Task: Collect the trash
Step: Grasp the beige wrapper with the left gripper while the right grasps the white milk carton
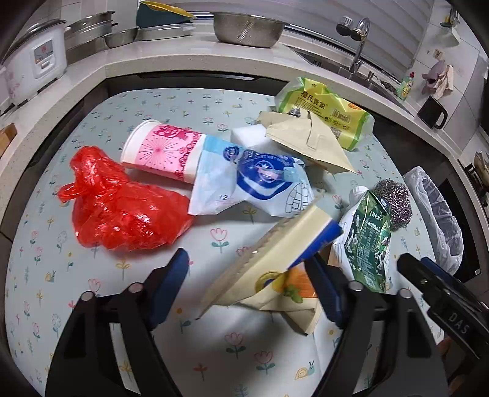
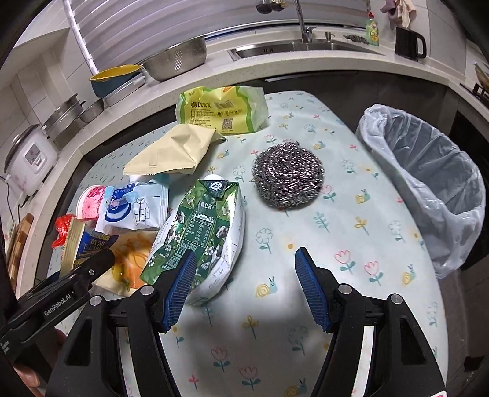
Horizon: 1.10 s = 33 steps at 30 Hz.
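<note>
A pale stone counter (image 2: 214, 65) is wrapped around a floral-clothed table (image 2: 336, 244). A steel sink (image 2: 293, 47) is set beneath a louvred window blind (image 2: 152, 21); white wall tiles (image 2: 27, 88) are seen.

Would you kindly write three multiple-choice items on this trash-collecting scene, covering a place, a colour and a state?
1. Where does the steel scourer sit?
A. in the bin
B. on the tablecloth
C. in the sink

2. What colour is the crumpled plastic bag?
A. red
B. black
C. yellow

3. How are the right tongs?
A. shut on the scourer
B. shut on the carton
C. open

Answers: B, it rests on the floral tablecloth beside the lined bin; A, it is bright red; C, the fingers stand apart with nothing gripped.
</note>
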Each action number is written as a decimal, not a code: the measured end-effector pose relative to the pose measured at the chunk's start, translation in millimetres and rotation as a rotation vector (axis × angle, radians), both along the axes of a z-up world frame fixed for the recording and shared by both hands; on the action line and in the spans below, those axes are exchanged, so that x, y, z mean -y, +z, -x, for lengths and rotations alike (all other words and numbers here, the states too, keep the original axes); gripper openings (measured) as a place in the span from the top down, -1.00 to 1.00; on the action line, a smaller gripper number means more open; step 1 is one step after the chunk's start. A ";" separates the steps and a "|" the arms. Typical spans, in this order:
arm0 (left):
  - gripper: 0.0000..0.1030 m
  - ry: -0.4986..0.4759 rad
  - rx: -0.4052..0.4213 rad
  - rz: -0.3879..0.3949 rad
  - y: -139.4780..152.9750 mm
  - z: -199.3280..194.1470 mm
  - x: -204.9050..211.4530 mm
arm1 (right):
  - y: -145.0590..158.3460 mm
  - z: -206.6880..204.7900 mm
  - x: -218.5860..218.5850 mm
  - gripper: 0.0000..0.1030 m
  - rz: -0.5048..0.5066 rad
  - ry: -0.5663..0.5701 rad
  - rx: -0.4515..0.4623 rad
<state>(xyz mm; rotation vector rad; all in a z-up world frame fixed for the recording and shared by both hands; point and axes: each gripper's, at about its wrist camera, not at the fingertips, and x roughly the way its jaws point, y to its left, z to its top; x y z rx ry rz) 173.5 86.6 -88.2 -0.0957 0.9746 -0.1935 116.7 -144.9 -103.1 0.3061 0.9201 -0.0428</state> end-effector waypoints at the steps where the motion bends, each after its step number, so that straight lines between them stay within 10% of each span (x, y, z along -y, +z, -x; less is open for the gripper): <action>1: -0.25 -0.006 -0.005 0.001 -0.4 -1.8 1.6 | -2.7 -4.1 -0.5 -0.25 -0.005 0.002 -0.006; 10: 0.35 -0.060 -0.029 0.015 -2.8 -4.2 11.5 | -23.5 -27.7 -1.1 -0.25 -0.115 0.031 -0.049; 33: 0.55 -0.072 -0.007 -0.001 17.5 8.5 22.9 | 16.8 -12.9 -15.3 0.76 -0.115 0.069 0.061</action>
